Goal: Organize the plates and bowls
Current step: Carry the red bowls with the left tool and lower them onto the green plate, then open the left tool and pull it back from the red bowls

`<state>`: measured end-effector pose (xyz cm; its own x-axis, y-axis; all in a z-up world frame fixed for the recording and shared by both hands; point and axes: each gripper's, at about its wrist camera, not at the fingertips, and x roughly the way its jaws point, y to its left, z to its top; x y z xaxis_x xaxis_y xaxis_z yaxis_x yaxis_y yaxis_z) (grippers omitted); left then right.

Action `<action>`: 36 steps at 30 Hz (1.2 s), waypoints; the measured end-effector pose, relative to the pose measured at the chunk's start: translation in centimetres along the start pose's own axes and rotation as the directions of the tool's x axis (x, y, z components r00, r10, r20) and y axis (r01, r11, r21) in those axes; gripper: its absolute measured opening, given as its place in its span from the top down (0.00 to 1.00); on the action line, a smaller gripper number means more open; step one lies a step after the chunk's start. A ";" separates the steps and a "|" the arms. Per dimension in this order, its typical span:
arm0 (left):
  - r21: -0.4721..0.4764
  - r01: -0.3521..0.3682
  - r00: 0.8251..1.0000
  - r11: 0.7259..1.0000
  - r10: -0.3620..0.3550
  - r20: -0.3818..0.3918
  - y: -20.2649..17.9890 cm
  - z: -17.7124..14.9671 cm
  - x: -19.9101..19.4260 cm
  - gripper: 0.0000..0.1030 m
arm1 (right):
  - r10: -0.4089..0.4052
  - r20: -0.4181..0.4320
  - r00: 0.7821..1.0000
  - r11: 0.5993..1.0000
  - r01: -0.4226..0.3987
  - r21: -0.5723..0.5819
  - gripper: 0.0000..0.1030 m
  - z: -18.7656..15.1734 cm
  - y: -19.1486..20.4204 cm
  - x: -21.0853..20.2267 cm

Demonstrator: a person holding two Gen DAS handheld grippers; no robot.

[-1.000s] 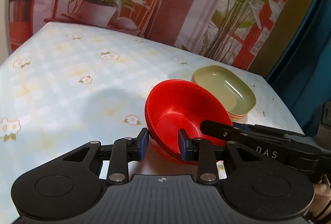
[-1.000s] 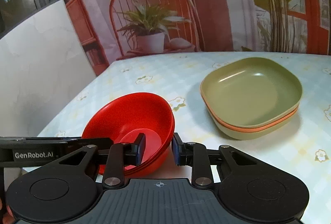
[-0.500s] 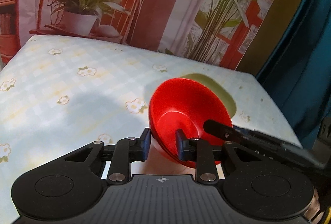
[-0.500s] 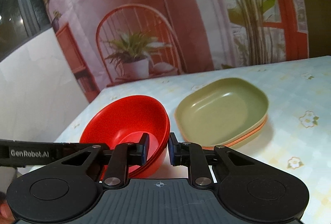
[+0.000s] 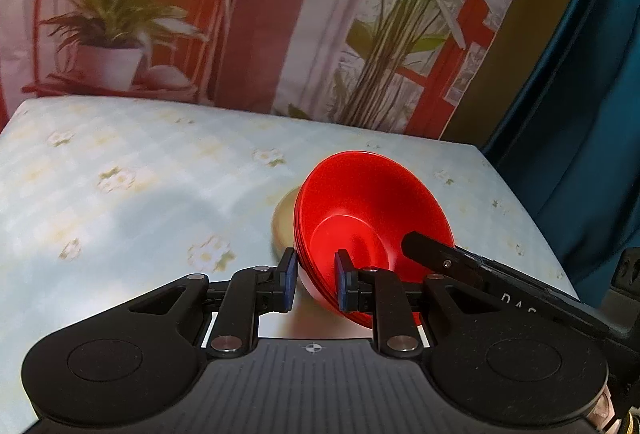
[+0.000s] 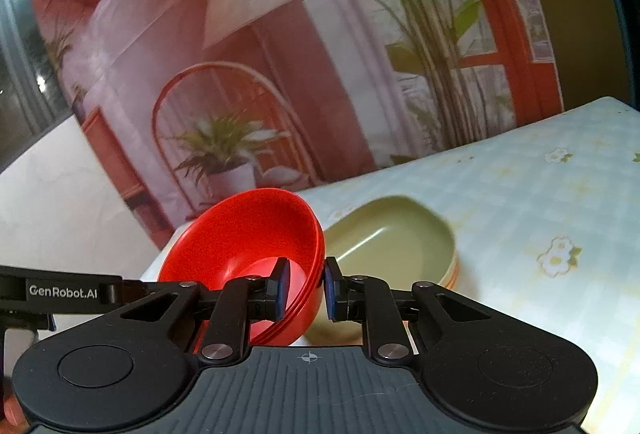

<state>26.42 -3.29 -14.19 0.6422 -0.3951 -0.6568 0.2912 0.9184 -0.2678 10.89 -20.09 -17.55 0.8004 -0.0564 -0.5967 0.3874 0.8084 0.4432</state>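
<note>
Red bowls [image 5: 372, 222], a nested stack, are now being carried off the tablecloth [image 5: 140, 193] and tilted over the green plate [image 6: 400, 246], left-near in the scene. Left gripper [image 5: 314, 280] and right gripper [image 6: 305, 288] are each being clenched on opposite rims, jaws having just been closing.

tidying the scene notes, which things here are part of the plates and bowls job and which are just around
Part of the job:
- red bowls, nested, gripped at the rim by left claw and right claw
- green plate, stacked on an orange one

Just around:
- floral tablecloth
- printed backdrop
</note>
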 end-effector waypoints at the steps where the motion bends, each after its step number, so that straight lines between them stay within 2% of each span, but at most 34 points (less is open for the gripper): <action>1: 0.012 0.002 1.000 1.000 -0.002 0.000 -0.2 0.4 0.4 0.79 | 0.000 0.003 1.000 1.000 0.000 0.013 0.84 0.5 -0.6 0.3; 5: 0.059 0.012 1.000 0.998 -0.012 -0.005 -0.9 2.0 2.2 0.80 | -0.009 0.015 1.000 0.999 0.009 0.041 0.85 1.9 -2.3 1.3; 10: 0.050 0.013 0.999 0.999 -0.011 -0.034 -0.6 3.3 4.5 0.79 | -0.017 0.025 1.000 0.998 0.016 0.065 0.85 3.0 -3.7 2.6; 14: 0.029 0.008 0.998 1.000 -0.006 -0.066 -0.1 3.3 6.1 0.80 | -0.023 0.013 1.000 0.997 0.022 0.070 0.85 3.1 -4.3 3.7; 27: 0.061 -0.020 0.988 0.998 0.029 -0.154 0.2 2.7 9.6 0.79 | -0.054 -0.033 0.998 0.994 0.057 0.089 0.85 2.2 -5.8 5.4; 36: 0.091 -0.029 0.988 0.995 0.042 -0.151 0.1 2.7 9.9 0.79 | -0.081 -0.042 0.996 0.995 0.083 0.056 0.86 2.0 -5.9 5.8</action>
<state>34.73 -7.17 -18.77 0.5395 -0.3483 -0.7666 0.3358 0.9239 -0.1834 14.12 -26.31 -22.26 0.7468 -0.0972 -0.6579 0.4776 0.7668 0.4289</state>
